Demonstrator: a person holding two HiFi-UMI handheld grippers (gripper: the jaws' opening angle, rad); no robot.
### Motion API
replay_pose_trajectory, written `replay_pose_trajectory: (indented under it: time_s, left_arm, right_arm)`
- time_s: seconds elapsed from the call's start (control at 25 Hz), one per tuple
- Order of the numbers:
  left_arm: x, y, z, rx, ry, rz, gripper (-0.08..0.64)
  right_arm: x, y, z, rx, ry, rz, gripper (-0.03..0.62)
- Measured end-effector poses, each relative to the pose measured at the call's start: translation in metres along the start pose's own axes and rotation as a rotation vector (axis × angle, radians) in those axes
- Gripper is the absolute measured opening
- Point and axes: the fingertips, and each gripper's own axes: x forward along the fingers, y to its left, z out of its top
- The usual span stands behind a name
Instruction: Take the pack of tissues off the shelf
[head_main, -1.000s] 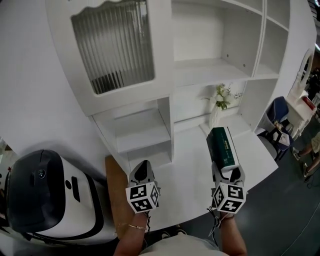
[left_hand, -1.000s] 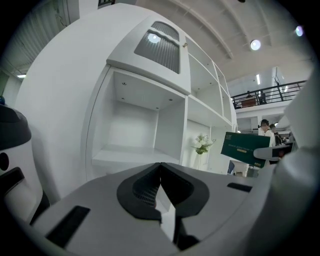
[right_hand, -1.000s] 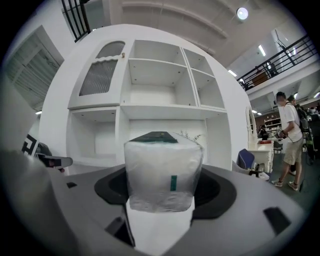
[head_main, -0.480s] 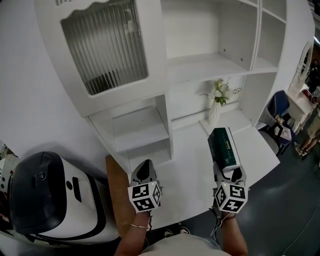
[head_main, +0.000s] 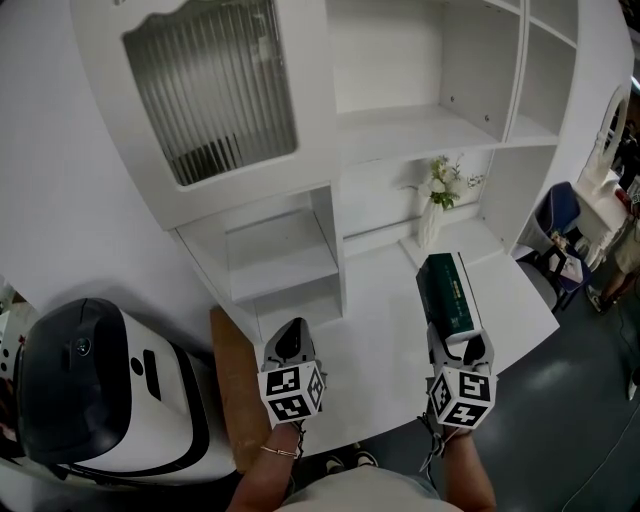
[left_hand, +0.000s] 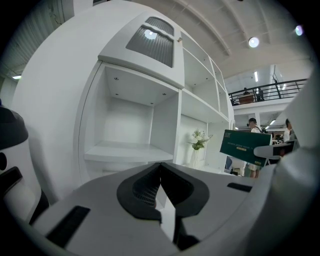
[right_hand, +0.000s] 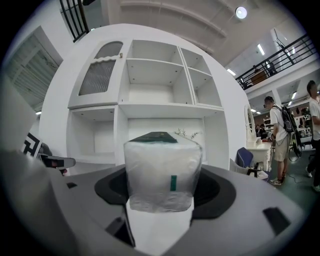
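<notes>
The pack of tissues (head_main: 447, 293) is a long block with a dark green top and a clear white wrapper. My right gripper (head_main: 457, 347) is shut on its near end and holds it out over the white counter (head_main: 385, 330), clear of the shelf unit (head_main: 400, 130). In the right gripper view the pack's white end (right_hand: 162, 173) fills the space between the jaws. The left gripper view shows the pack (left_hand: 245, 147) in the air at the right. My left gripper (head_main: 289, 342) is shut with nothing in it, level with the right one, in front of the low left cubbies (head_main: 280, 265).
A white vase of flowers (head_main: 434, 205) stands on the counter in the alcove just beyond the pack. A white and black machine (head_main: 95, 390) sits at the lower left. A blue chair (head_main: 556, 240) and people stand at the far right.
The head view has shifted a little, so the shelf unit sits slightly lower in the picture. Both grippers and the pack keep their places.
</notes>
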Motion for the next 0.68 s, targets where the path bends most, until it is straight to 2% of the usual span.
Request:
replay_pose_trajectory:
  time_s: [0.68]
  left_arm:
    - [-0.0026,0.0065,-0.0040,-0.012,0.007,0.004,0.018]
  right_arm:
    - [-0.0037,0.0020,-0.0012,0.008,-0.010,-0.008,0.337]
